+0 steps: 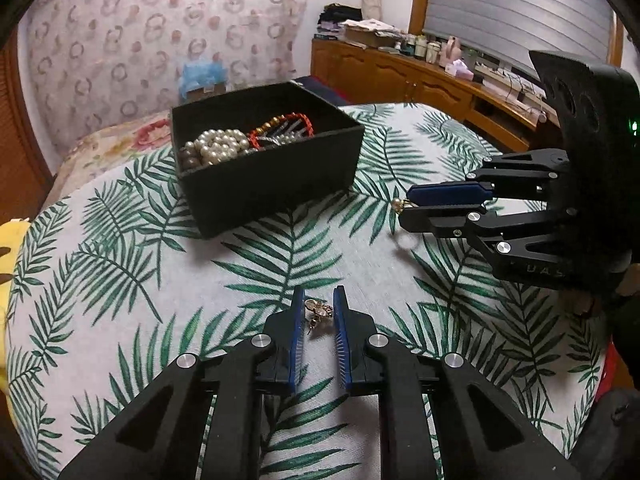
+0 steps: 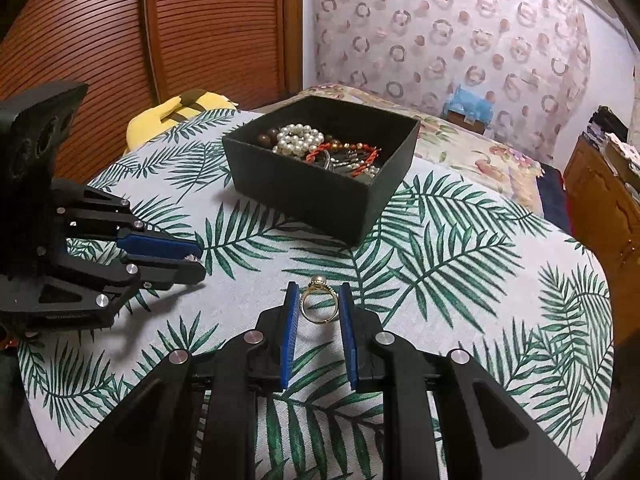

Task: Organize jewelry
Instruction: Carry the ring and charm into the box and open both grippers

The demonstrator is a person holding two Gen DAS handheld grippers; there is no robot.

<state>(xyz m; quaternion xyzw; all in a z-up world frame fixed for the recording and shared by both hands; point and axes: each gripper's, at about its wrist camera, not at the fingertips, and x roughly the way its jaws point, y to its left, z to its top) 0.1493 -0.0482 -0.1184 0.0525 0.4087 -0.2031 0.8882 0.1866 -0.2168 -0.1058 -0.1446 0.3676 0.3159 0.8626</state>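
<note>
An open black box stands on the leaf-print cloth and holds a pearl strand, brown beads and a red-orange cord bracelet. It also shows in the right wrist view. My left gripper is shut on a small gold brooch, just above the cloth. My right gripper is shut on a gold ring with a pearl, held above the cloth. From the left wrist view, the right gripper has the ring's pearl at its tips, right of the box.
The leaf-print cloth covers a round surface. A yellow cushion lies at its far left edge. A flowered bed and a blue packet lie beyond the box. A wooden cabinet with clutter stands at right.
</note>
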